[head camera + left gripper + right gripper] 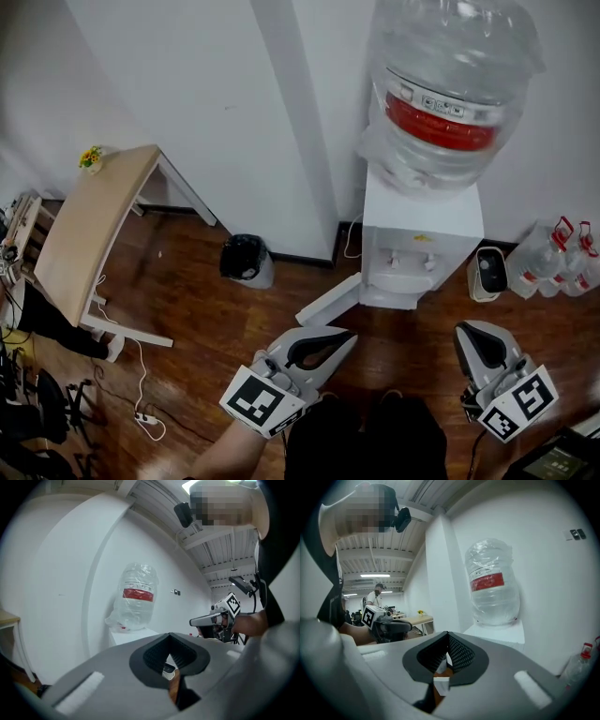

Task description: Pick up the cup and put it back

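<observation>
No cup shows in any view. A white water dispenser (422, 234) stands against the wall, carrying a large clear bottle (450, 84) with a red label; its lower door (330, 300) hangs open toward the left. My left gripper (349, 336) is held low in front of the dispenser, pointing at it, jaws shut and empty. My right gripper (466, 334) hovers to the right at about the same height, also shut with nothing held. In the left gripper view the bottle (136, 597) is ahead and the right gripper (206, 619) at the right. The right gripper view shows the bottle (492, 590).
A black-lined bin (246, 258) sits by the wall left of the dispenser. A wooden-topped table (89, 225) with a small yellow flower stands at left, a cable and power strip (145, 417) on the floor near it. Small water bottles (558, 258) and a white device (489, 272) are right.
</observation>
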### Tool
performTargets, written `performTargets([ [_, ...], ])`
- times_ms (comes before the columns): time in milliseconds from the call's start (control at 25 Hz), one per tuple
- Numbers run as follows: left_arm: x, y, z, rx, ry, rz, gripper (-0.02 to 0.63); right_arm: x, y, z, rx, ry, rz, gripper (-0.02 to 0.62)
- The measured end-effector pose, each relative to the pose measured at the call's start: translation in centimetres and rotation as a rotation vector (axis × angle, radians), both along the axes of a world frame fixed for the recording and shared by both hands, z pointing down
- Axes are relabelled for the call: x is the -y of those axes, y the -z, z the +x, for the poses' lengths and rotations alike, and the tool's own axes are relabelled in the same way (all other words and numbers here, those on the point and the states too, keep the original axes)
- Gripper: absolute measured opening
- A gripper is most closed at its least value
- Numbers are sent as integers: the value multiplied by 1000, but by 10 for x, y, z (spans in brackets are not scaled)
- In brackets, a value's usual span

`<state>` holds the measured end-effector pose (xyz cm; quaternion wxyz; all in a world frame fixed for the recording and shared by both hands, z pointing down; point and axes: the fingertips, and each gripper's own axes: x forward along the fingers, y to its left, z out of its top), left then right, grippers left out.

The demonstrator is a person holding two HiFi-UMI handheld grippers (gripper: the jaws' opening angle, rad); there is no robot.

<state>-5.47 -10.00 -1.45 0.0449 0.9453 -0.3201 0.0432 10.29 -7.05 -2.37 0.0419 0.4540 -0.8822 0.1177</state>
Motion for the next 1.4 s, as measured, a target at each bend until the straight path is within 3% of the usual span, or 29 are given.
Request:
performTargets([
  [600,36,-193,-7,4,-45,-6,1,44,-209,-7,22,-8,-20,2],
  [1040,40,-308,10,-126,-121,42,1,60,-348,-13,-16,36,77,2],
  [1400,34,-401,11,-83,-124,80,1,53,-431,-2,-14,29,126,2],
])
